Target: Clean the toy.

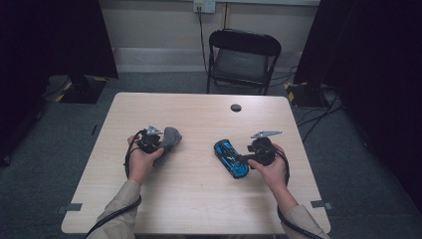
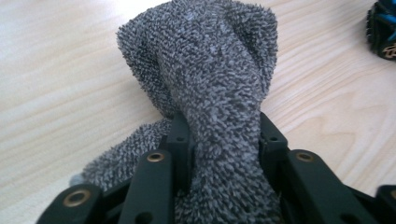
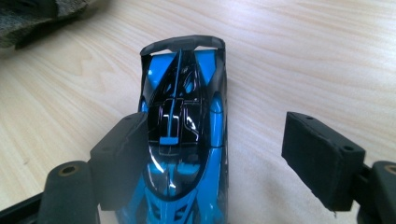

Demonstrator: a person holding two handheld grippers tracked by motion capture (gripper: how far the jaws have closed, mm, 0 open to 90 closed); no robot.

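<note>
Lying on the pale wooden counter (image 1: 199, 189), right of its middle, the blue and black toy car (image 1: 231, 158) has its long axis running diagonally, from far-left to near-right in the high view. In the right claw view the car (image 3: 184, 135) stretches straight away from the camera, its dark spoiler end pointing far from the claw and toward the left side of the counter. The right claw (image 1: 242, 159) comes at the car's near-right end with its jaws spread wide on either side of the body; one pad sits just beside the car's flank, the other stands well apart from it, so nothing is gripped. On the left half of the counter, the left claw (image 1: 158, 142) has its jaws pinched together on a grey fuzzy cloth (image 1: 170, 139). In the left claw view the cloth (image 2: 210, 84) rises from between the jaws as a gathered column, its bunched top end pointing away from the claw, and a loose fold trails on the wood at the near left. Car and cloth lie well apart.
</note>
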